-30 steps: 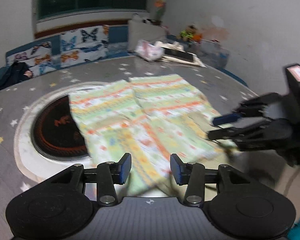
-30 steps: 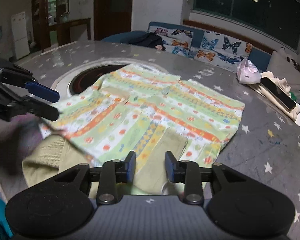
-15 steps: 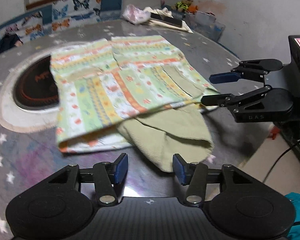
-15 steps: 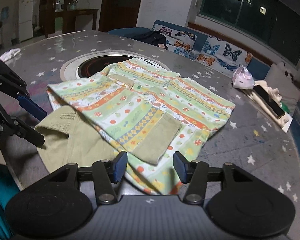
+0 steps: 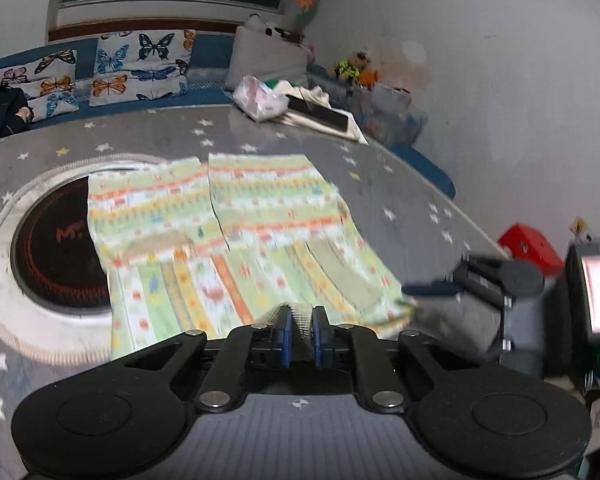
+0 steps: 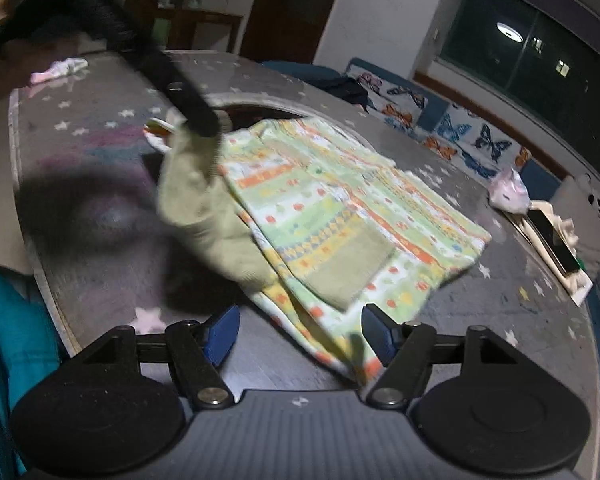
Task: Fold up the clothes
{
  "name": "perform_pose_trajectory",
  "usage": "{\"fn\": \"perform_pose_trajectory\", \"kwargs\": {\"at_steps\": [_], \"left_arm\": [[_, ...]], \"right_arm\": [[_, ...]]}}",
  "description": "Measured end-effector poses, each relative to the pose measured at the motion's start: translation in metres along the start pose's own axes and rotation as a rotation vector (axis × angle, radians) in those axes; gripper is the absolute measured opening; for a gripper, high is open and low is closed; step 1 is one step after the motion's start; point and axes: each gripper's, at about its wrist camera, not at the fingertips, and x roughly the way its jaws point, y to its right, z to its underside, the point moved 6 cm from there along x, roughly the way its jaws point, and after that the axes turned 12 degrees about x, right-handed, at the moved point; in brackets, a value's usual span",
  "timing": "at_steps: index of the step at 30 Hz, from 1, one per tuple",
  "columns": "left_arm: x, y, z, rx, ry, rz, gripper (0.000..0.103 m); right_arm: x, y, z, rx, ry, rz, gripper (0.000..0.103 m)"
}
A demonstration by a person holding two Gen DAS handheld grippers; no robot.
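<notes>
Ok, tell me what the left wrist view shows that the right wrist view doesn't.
Left wrist only: the left tongs shut on a ribbed olive cuff, a red box and a plush toy. Right wrist only: the right tongs open, the olive sleeve lifted off the table, a pink cloth. Both: the patterned shirt, round burner, butterfly cushions.

The left hand-held gripper (image 5: pixel 300 334) pinches the near edge of a bright patterned shirt (image 5: pixel 228 236).

The shirt lies spread on a grey desk (image 5: pixel 148 132) with little stars, partly over a round black cooktop (image 5: pixel 52 256). Its ribbed olive cuff sits between the closed blue pads (image 5: pixel 286 336). The right hand-held gripper (image 5: pixel 432 290) is blurry at the shirt's right corner. Butterfly cushions (image 5: pixel 140 64) sit on the sofa behind.
</notes>
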Motion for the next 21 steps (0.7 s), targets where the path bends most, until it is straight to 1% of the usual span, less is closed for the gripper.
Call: {"fn": "perform_pose_trajectory", "kwargs": {"at_steps": [2, 5, 7, 9, 10, 11, 12, 14, 16, 18, 20, 21], "left_arm": [[0.004, -0.006, -0.007, -0.013, 0.005, 0.010, 0.012], [0.010, -0.012, -0.012, -0.027, 0.000, 0.020, 0.012], [0.009, -0.016, -0.011, -0.026, 0.003, 0.021, 0.012], [0.003, -0.019, -0.008, -0.017, 0.013, 0.023, 0.016], [-0.003, -0.021, -0.006, -0.008, 0.023, 0.019, 0.019], [-0.008, -0.022, -0.003, 0.006, 0.035, 0.008, 0.025], [-0.014, -0.024, -0.001, 0.020, 0.047, -0.006, 0.037], [-0.027, -0.028, 0.005, 0.048, 0.071, -0.035, 0.049], [-0.035, -0.031, 0.012, 0.088, 0.083, -0.060, 0.057], [-0.036, -0.032, 0.018, 0.126, 0.080, -0.081, 0.066], [-0.032, -0.030, 0.022, 0.180, 0.071, -0.107, 0.071], [-0.029, -0.029, 0.024, 0.210, 0.067, -0.122, 0.071]], "right_arm": [[0.004, -0.004, -0.006, 0.010, 0.022, -0.020, 0.069], [0.017, -0.010, -0.017, 0.035, 0.039, -0.061, 0.065], [0.026, -0.014, -0.025, 0.055, 0.047, -0.092, 0.055], [0.033, -0.010, -0.034, 0.121, 0.021, -0.141, 0.032], [0.036, -0.008, -0.038, 0.154, 0.009, -0.165, 0.030], [0.037, -0.003, -0.042, 0.192, 0.003, -0.182, 0.027], [0.038, 0.002, -0.046, 0.230, -0.003, -0.199, 0.024], [0.040, 0.012, -0.052, 0.303, -0.016, -0.228, 0.023], [0.042, 0.021, -0.056, 0.359, -0.026, -0.246, 0.021], [0.044, 0.026, -0.058, 0.389, -0.034, -0.259, 0.021], [0.045, 0.031, -0.060, 0.419, -0.041, -0.271, 0.020], [0.046, 0.031, -0.062, 0.418, -0.041, -0.268, 0.020]]}}
